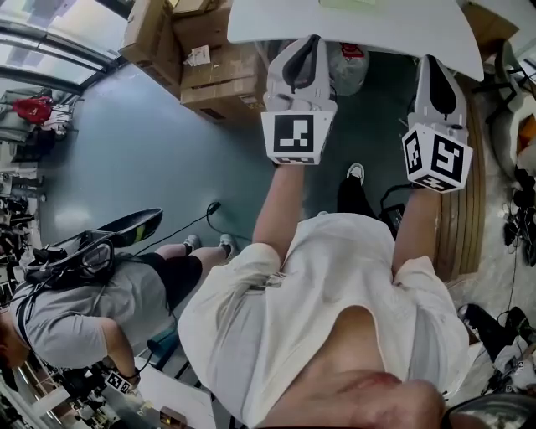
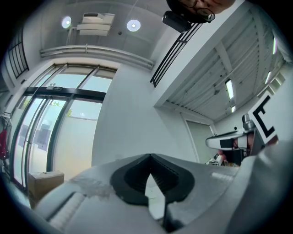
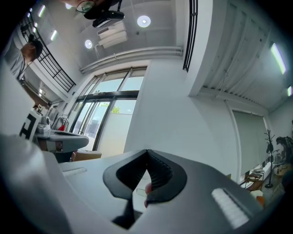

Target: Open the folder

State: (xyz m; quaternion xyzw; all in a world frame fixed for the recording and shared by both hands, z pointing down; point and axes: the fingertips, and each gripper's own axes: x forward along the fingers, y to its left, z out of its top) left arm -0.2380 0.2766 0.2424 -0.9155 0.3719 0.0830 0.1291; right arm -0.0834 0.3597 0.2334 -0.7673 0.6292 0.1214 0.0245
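Inspected three views. Found the left gripper (image 2: 149,155) pressed together tip to tip, with nothing pinched. Found the right gripper (image 3: 147,151) likewise closed at the tips and holding nothing. Noted a pinkish shape behind its pads, too unclear to name.

Observed both grippers held out side by side in front of the person's torso, marker cubes (image 1: 295,136) toward the head camera, noses reaching the near edge of a white table (image 1: 402,25). Recorded only ceiling lights, wall and tall windows in both gripper views, and no tabletop. Took this as grippers tilted somewhat upward and aimed at nothing on the table.

Searched for the folder in every view and identified none with confidence. Noted a pale greenish patch (image 1: 352,4) on the table at the top edge of the head view. Could not confirm it as the folder from so little shown.

Judged the closed, empty jaws as a carrying posture, with nothing to grasp within reach. Judged the task as not started. Expected a need to lower and level both grippers over the table, then spread one pair of jaws at the cover's edge.

Logged cardboard boxes (image 1: 218,75) beside the table and a second person (image 1: 84,310) crouched to the left, well apart from both grippers.
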